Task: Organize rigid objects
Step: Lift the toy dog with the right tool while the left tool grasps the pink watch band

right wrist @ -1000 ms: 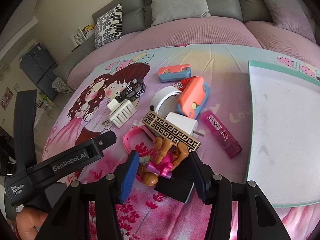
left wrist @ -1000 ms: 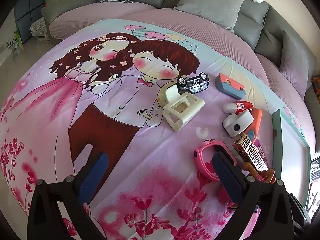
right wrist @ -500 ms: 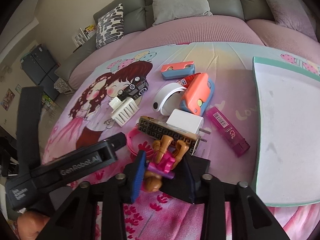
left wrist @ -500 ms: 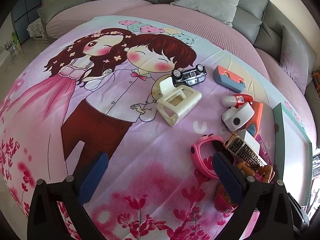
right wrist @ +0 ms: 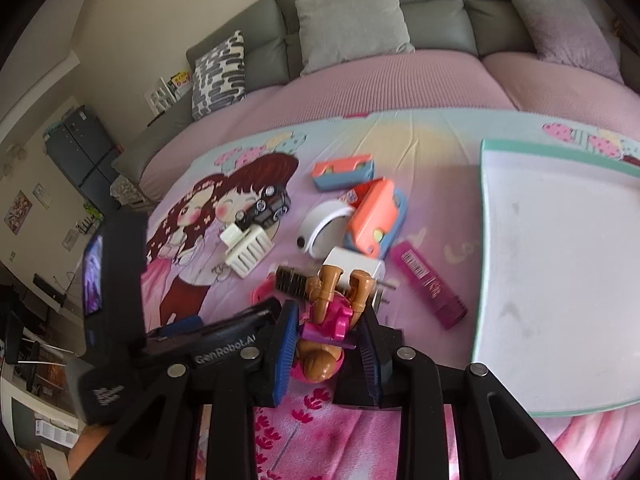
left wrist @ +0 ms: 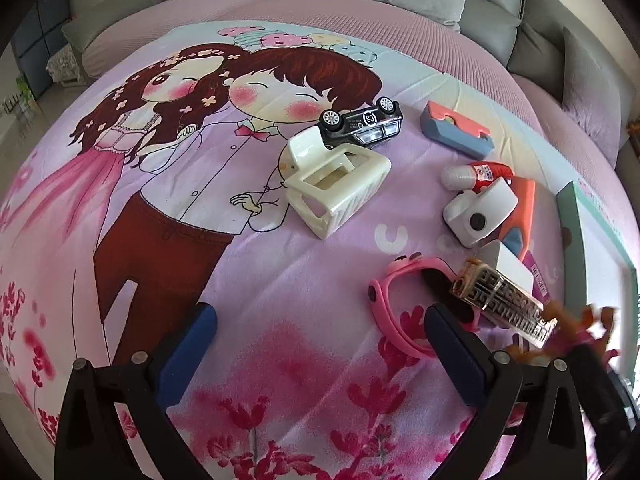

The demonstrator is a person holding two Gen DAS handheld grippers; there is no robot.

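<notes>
The doll (right wrist: 326, 320), a small figure in a pink dress with brown legs pointing away from the camera, sits clamped between the blue pads (right wrist: 285, 350) of the right tool (right wrist: 328, 354), whose jaws are drawn in narrow against its sides. In the left wrist view the doll (left wrist: 576, 334) shows only as a blurred pink and brown shape at the right edge.

Just beyond the doll lie a gold-patterned black box (left wrist: 506, 304), a white charger (right wrist: 352, 266) and a pink watch band (left wrist: 394, 312). To the right of these is a magenta tube (right wrist: 428, 284), and farther right a white tray with a teal rim (right wrist: 486, 248). Farther off sit an orange and blue case (right wrist: 374, 218), a white curved piece (right wrist: 320, 230), and a blue and coral block (right wrist: 344, 170). To the left are a cream slotted holder (left wrist: 338, 192) and, touching its far side, a black toy car (left wrist: 362, 122) lying on its side.

All of this rests on a bed sheet (left wrist: 240, 264) printed with a cartoon couple.

The left tool (left wrist: 320, 344) hovers low over the sheet near the watch band, jaws wide and holding nothing. Grey cushions (right wrist: 352, 20) line the far edge of the bed.
</notes>
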